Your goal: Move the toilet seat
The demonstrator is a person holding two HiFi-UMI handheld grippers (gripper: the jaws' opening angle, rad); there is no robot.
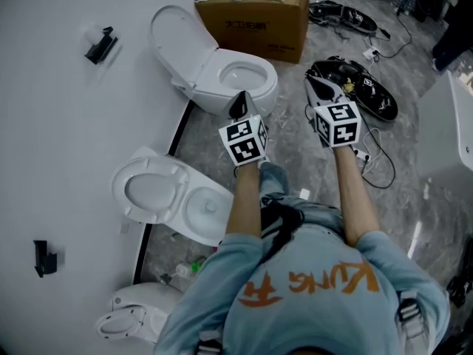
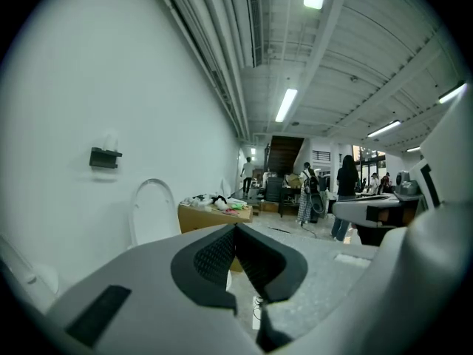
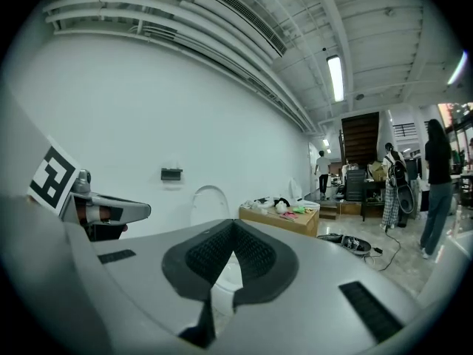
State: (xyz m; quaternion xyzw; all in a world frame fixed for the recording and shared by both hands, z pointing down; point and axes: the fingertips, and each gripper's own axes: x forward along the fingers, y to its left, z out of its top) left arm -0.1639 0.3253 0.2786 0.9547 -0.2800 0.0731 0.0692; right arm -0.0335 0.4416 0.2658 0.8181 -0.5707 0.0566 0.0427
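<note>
Looks not yet begun: holds the left gripper [image 1: 238, 105] and right gripper [image 1: 321, 88] in mid-air, both with jaws pressed together on nothing, touching no toilet. Points them toward the farthest toilet [image 1: 236, 76], its toilet seat [image 1: 174, 38] raised against the wall [image 1: 66, 124]. Leaves the whole job to do: reaching, gripping, swinging. Counted along the wall: three toilets, two with seats upright, the nearest only partly in view; two black wall fittings [image 1: 100, 47]; one cardboard box [image 1: 255, 17].

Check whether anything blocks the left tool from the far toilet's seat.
Nothing visible does. The left tool, shut and empty, is by the toilet seat at its front edge; the cardboard box stands beyond it.
</note>
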